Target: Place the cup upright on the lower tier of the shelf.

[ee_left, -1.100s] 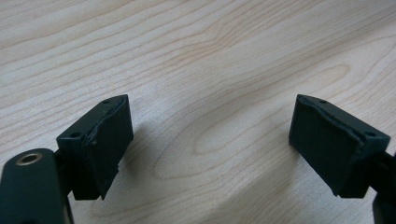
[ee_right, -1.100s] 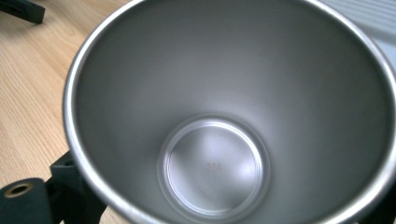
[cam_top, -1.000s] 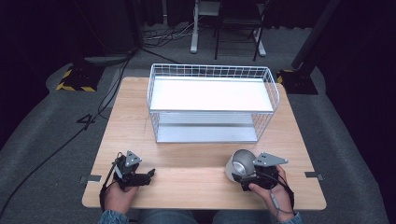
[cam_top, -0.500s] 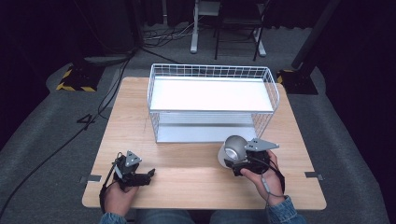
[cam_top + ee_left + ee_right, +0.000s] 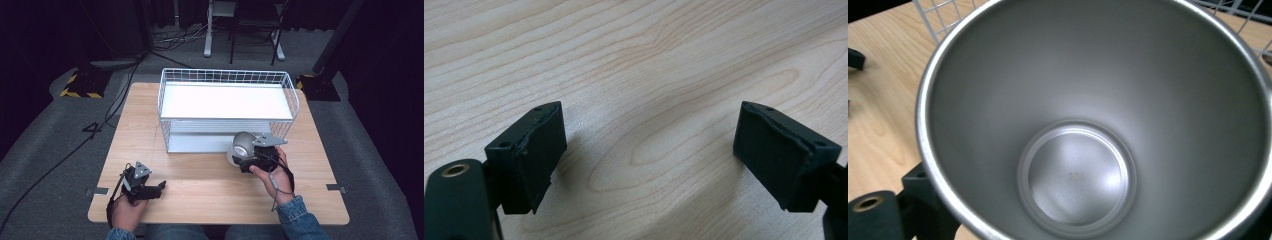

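**Steel cup at risk of clipping the wire basket**

Jaws of the right gripper (image 5: 250, 161) are clamping a round brushed stainless-steel cup (image 5: 241, 146) by its wall, mouth turned toward the gripper's camera, which is showing it empty. The person's right hand is holding the cup just in front of the white wire two-tier basket (image 5: 167, 95), near its right front corner. If the cup is swinging too low, its rim may be striking the basket's front wires; a smooth wall could also be slipping. Left gripper (image 5: 150, 189), well left of the basket, is resting with jaws spread wide over the light wooden table (image 5: 200, 185), holding nothing.
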`<state>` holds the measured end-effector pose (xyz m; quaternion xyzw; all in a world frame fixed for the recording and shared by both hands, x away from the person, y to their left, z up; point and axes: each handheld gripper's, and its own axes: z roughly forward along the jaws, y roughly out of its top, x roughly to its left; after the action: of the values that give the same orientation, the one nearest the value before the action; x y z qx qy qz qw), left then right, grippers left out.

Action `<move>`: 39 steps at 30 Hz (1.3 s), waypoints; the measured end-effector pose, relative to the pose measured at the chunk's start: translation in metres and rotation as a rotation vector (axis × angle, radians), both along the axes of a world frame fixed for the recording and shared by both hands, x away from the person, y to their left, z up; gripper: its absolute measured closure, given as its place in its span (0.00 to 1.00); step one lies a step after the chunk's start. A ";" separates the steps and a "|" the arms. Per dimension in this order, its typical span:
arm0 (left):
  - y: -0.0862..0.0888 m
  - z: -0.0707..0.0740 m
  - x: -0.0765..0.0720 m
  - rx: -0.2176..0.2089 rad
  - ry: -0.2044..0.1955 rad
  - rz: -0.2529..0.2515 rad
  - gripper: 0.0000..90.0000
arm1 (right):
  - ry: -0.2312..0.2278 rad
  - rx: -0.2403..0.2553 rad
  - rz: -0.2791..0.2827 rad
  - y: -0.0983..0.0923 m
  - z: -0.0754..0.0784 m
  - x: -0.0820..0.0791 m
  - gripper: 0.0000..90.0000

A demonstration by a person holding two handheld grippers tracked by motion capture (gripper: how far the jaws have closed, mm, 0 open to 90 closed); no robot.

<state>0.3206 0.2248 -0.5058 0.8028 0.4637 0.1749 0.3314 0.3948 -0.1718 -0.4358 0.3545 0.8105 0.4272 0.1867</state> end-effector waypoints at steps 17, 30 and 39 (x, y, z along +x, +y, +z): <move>0.000 0.000 0.003 0.005 0.001 -0.009 0.16 | -0.086 -0.031 -0.030 0.023 -0.002 0.033 0.09; -0.001 0.000 0.003 0.001 0.001 -0.006 0.16 | -0.094 -0.031 -0.048 0.032 -0.014 0.045 0.09; -0.001 0.000 0.003 -0.001 0.000 -0.005 0.16 | -0.106 -0.026 -0.057 0.035 -0.022 0.053 0.09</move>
<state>0.3236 0.2239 -0.5057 0.8037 0.4619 0.1741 0.3323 0.4482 -0.1363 -0.4581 0.3519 0.7947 0.4291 0.2460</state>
